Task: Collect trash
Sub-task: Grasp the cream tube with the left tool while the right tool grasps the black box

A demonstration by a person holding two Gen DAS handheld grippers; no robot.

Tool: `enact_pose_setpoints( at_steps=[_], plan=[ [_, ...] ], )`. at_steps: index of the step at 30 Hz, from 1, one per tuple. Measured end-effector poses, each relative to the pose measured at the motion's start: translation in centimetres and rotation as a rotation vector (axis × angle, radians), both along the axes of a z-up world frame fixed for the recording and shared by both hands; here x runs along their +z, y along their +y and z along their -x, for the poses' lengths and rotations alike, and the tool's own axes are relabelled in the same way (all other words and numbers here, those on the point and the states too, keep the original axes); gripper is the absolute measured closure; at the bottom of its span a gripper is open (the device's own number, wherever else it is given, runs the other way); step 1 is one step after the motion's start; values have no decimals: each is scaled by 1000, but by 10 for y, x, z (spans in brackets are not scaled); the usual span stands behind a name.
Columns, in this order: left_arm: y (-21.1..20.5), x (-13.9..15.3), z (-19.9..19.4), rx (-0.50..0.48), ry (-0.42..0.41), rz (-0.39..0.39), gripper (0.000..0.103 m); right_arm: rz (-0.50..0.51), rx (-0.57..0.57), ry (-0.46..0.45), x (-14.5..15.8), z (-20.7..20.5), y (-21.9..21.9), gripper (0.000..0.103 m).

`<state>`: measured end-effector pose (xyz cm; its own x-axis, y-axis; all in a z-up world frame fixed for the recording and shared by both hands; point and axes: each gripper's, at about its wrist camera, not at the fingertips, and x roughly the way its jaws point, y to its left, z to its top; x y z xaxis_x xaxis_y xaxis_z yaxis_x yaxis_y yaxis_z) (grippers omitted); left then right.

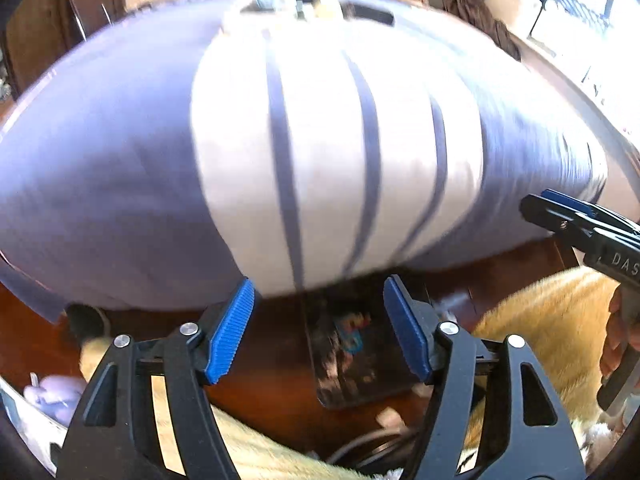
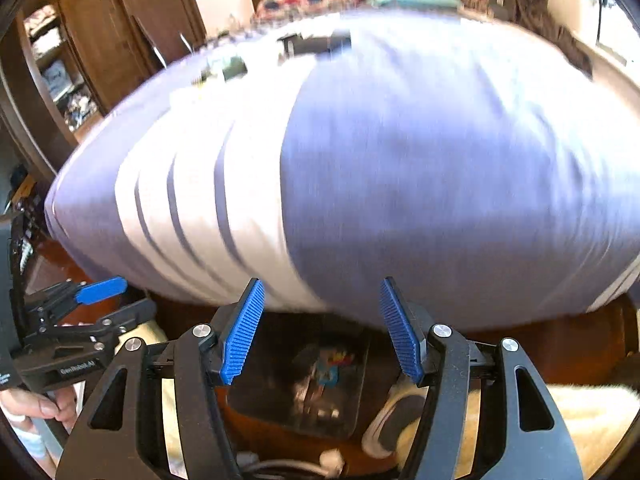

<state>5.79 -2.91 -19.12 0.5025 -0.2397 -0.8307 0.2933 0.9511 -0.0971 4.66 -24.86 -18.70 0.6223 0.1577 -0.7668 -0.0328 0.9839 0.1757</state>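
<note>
Both grippers above a bed, seen from each wrist. The left gripper [image 1: 318, 328] has its jaws spread with nothing between them; the right gripper [image 2: 322, 330] likewise stands with jaws apart and empty. Each shows at the edge of the other's view, the right one held by a hand [image 1: 618, 340].

The bed [image 1: 120, 160], covered in purple with a white striped band, fills the upper part of both views and is blurred. Below its near edge lies dark wooden floor [image 1: 32, 344]. On the floor, directly under the jaws, sits a dark bag [image 1: 352, 352] with coloured scraps inside, presumably the trash receptacle; its mouth is hard to read. A small pale scrap [image 1: 390, 416] lies just beside the bag and a white lump [image 2: 332, 460] near some cables, possibly trash not yet collected. A cream rug [image 1: 552, 320] and a shoe [image 2: 396, 420] lie close by.

Risks, as judged: the blur makes aiming uncertain, so a reach could pinch the rug pile, cable or bedcover instead of a scrap. With both grippers near each other over one bag, they could collide or tip it, spilling its contents.
</note>
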Motion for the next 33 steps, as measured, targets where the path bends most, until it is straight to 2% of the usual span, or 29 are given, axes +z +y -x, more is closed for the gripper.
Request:
enact_pose_setpoints(
  at_steps=[6,11,15,21,27,33],
  plan=[
    [4,34,-31,34,-92,-18,34,25,-11,-73,36,-34,-6,42],
    [5,54,-62,57,-134,-24,31,26,-42,-83,47,-74,-13,41],
    [4,64,-95,79,-151,-23,28,20,-65,-87,54,-101,-10,31],
    [-4,65,-147,105,-165,-32,21,14,-85,-94,61,-143,-9,21],
    [-14,53,-185,107,-152,-52,21,10,-90,-75,55,-184,-8,21],
    [-15,45,-206,126,-145,-76,23,21,-89,-56,49,-220,-6,21]
  ],
)
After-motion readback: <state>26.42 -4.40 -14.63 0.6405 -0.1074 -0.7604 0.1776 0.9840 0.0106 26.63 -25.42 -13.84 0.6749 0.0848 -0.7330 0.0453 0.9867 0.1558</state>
